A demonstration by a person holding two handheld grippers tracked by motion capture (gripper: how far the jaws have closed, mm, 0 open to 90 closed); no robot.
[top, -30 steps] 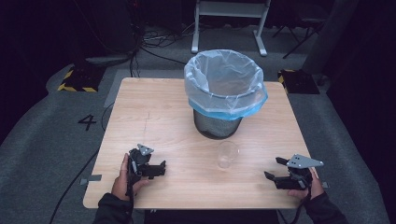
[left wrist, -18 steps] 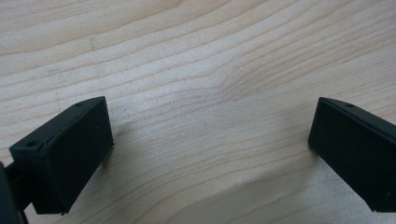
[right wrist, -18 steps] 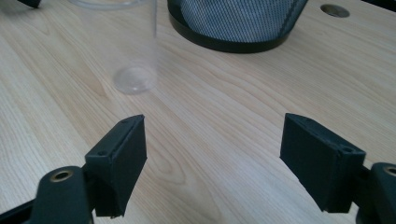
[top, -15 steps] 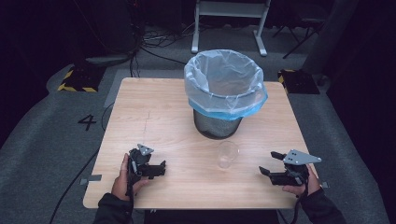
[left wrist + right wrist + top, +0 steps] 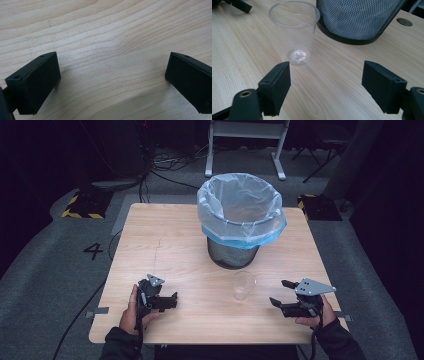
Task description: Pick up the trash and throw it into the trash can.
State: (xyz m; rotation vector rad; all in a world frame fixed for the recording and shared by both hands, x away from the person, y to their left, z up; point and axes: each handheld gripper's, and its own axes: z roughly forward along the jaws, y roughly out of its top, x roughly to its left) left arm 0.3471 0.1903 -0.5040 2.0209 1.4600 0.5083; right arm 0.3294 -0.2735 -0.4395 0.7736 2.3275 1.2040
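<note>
My right gripper (image 5: 281, 296) hovers near the worktop's (image 5: 165, 235) front right corner, jaws spread wide with nothing between them. Its own view shows what the high view cannot: the clear plastic cup (image 5: 295, 32) stands upright just ahead of the jaws, nearer the left one, its base not yet between the pads and no pad touching it. That view also shows the black wire mesh of the waste bin (image 5: 359, 17) close behind the cup, and a round hole (image 5: 404, 22) in the worktop beside the bin.

From above, the cup (image 5: 244, 285) stands between my two grippers, closer to the right one, just in front of the bin (image 5: 240, 220), whose pale blue liner bag (image 5: 235, 200) folds over the rim.

My left gripper (image 5: 167, 301) sits low by the front left corner. Its own view shows the jaws (image 5: 110, 82) wide apart over bare wood grain, holding nothing; the high view is too small to show that gap clearly.
</note>
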